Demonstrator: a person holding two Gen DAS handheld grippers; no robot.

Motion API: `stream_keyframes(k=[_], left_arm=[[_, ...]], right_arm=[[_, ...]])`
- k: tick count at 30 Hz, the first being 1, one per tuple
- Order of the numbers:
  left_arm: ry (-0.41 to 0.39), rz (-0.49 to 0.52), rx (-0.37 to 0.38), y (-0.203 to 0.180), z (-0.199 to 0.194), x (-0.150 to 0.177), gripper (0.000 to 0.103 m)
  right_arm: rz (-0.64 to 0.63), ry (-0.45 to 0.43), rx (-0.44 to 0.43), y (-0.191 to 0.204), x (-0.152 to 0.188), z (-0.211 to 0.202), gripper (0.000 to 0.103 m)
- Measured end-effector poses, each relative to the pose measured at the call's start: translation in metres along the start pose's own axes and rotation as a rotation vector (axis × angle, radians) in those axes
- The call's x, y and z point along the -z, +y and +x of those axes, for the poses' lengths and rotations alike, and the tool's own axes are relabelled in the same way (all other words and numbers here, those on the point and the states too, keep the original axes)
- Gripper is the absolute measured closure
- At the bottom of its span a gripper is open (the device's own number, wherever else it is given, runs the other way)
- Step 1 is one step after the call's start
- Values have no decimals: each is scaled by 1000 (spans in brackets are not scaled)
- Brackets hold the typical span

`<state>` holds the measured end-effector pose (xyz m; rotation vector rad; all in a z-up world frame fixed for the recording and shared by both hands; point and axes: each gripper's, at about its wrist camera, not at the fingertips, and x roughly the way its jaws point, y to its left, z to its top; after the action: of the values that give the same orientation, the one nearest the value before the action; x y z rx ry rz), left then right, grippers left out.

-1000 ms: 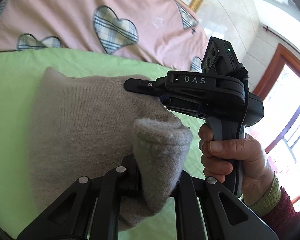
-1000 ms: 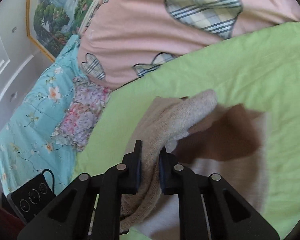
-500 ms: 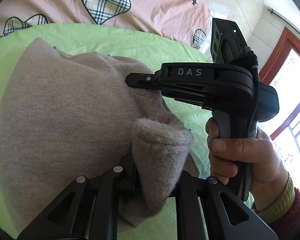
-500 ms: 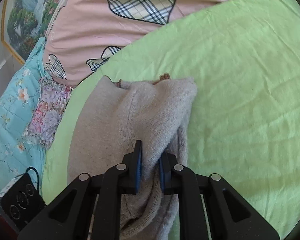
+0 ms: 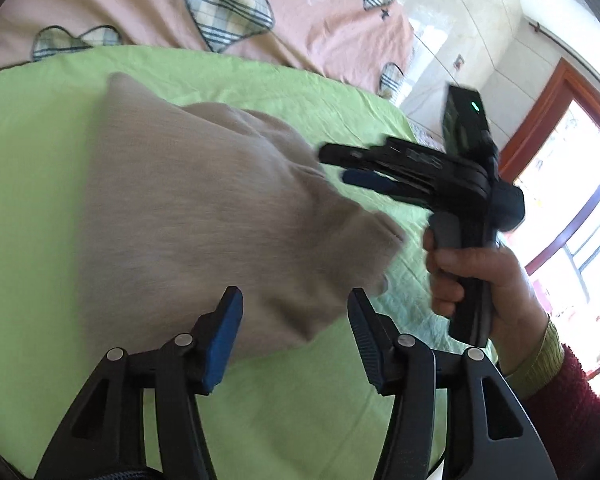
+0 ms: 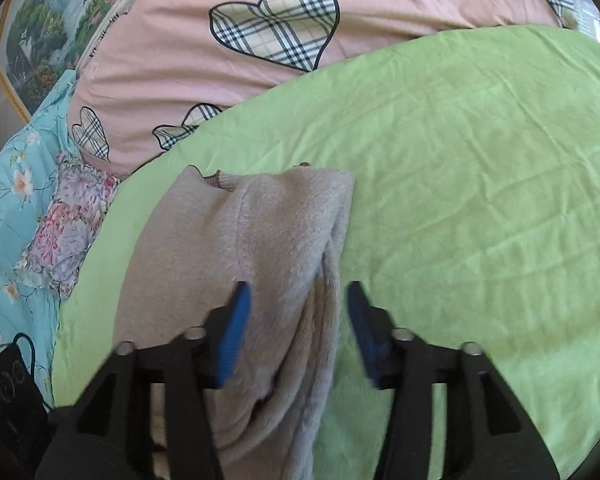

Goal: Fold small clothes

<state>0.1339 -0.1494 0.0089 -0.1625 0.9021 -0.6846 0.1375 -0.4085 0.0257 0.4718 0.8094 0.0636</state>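
Both hand-held grippers were pinched on the knit half a second ago and have let go since. The left hand-held gripper [image 5: 296,320] now has its 2 blue-padded fingers spread wide with nothing between them, and the right hand-held gripper [image 6: 296,320] is spread the same way, its pads either side of the cloth but not squeezing it.

The beige sweater [image 6: 240,264] is a soft, fuzzy knit with a ribbed neckline at the far end. It's folded lengthwise into a long narrow shape and lies flat on the lime green sheet [image 6: 480,200], which is smooth cotton with light creases. In the left wrist view the sweater [image 5: 204,216] looks blurred, with the folded sleeve edge lying just ahead of the open fingers.

Relative to the right hand-held gripper, the sweater runs straight ahead from between the fingers, the folded right edge sitting closer to the right pad. In the left view, the right hand-held gripper [image 5: 340,166] hovers just beside the sweater's right edge, gripped by the person's right hand [image 5: 472,280].

Behind it all sits a pink duvet [image 6: 228,68] with plaid heart patches.
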Motion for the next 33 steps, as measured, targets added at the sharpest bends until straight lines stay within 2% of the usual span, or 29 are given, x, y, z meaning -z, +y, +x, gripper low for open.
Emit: stream_keyframes(k=[2, 5, 8, 13, 18, 19, 21, 22, 23, 24, 26, 28, 33], left_arm=[[-25, -51, -21, 18, -16, -2, 38], [-58, -128, -59, 46, -30, -11, 19], [-62, -211, -74, 77, -25, -29, 18], [9, -298, -8, 111, 5, -47, 18], [89, -346, 48, 132, 55, -61, 18], [91, -345, 71, 134, 64, -63, 19], [86, -339, 90, 136, 77, -66, 34], [80, -330, 87, 136, 79, -66, 38], [78, -324, 86, 135, 79, -67, 44], [73, -319, 81, 134, 79, -67, 49], [53, -299, 76, 129, 71, -67, 56], [36, -285, 76, 125, 57, -65, 59], [-35, -274, 58, 127, 1, -56, 59]], right_arm=[[2, 8, -29, 4, 6, -7, 25], [16, 37, -67, 6, 12, -6, 23], [44, 56, -99, 5, 15, 2, 22], [90, 94, -136, -3, 14, 20, 22], [122, 134, -172, -10, 11, 40, 22], [125, 139, -174, -12, 10, 44, 22], [121, 150, -187, -13, 9, 52, 22], [114, 152, -192, -13, 8, 55, 24], [99, 162, -191, -10, 7, 58, 29], [97, 183, -204, -8, 7, 62, 53], [97, 190, -199, -3, 5, 64, 58], [66, 173, -169, 9, 4, 58, 65], [19, 147, -191, 50, 9, 44, 68]])
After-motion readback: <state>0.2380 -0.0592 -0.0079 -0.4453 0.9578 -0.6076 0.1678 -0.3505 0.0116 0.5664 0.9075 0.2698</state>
